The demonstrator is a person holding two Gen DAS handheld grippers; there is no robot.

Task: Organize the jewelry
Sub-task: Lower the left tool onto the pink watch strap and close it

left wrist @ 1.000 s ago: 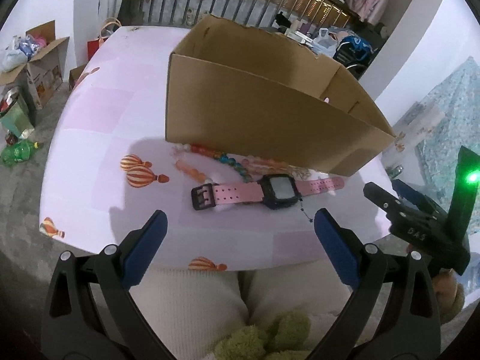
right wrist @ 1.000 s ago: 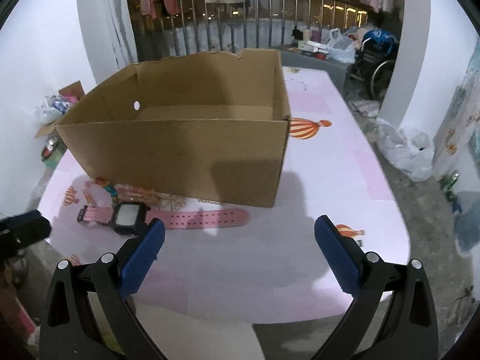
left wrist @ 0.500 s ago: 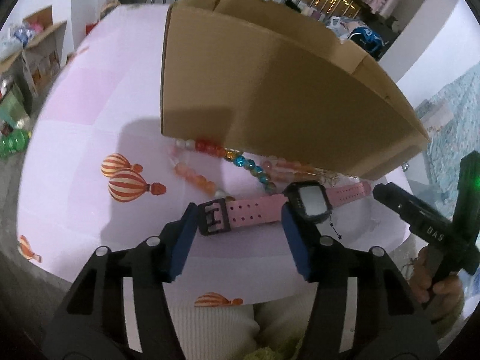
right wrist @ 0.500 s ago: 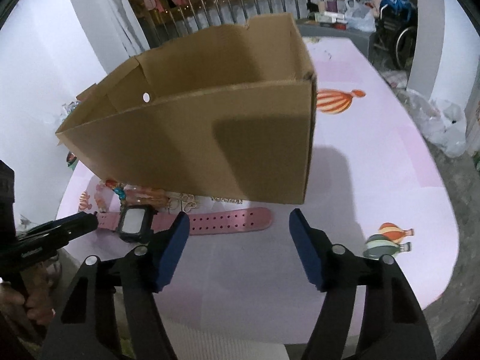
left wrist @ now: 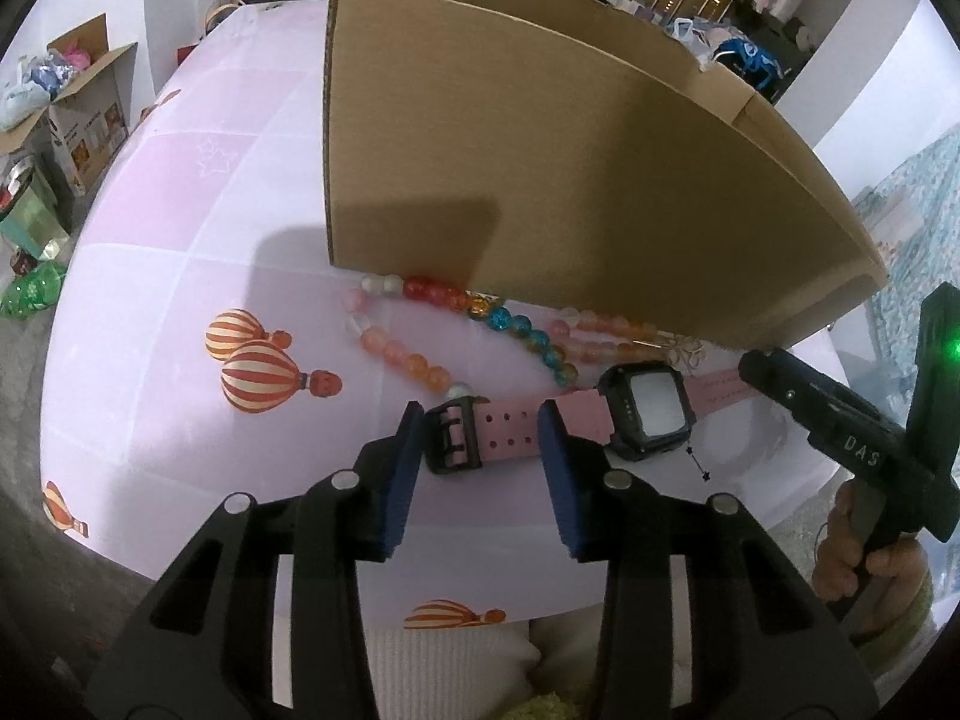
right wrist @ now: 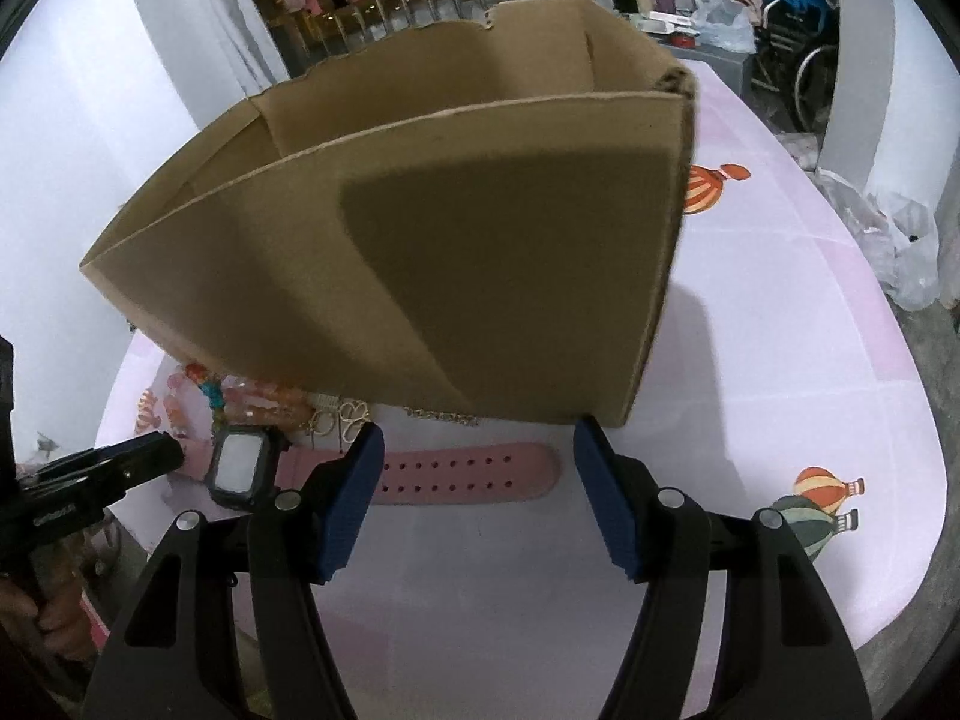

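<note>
Both grippers straddling the pink watch (left wrist: 600, 414) at the cardboard box (left wrist: 570, 180).

I am closing my left gripper (left wrist: 480, 426) around the buckle-end strap, pads not yet pressing. I am holding my right gripper (right wrist: 474, 450) open astride the holed strap end (right wrist: 468, 474), no contact. The watch is lying flat on the balloon-print tablecloth (left wrist: 180, 240), at 6 o'clock of the box; a bead bracelet (left wrist: 480, 312) is lying between them.

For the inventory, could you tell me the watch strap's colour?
Pink watch strap; clearest in the right wrist view.
</note>
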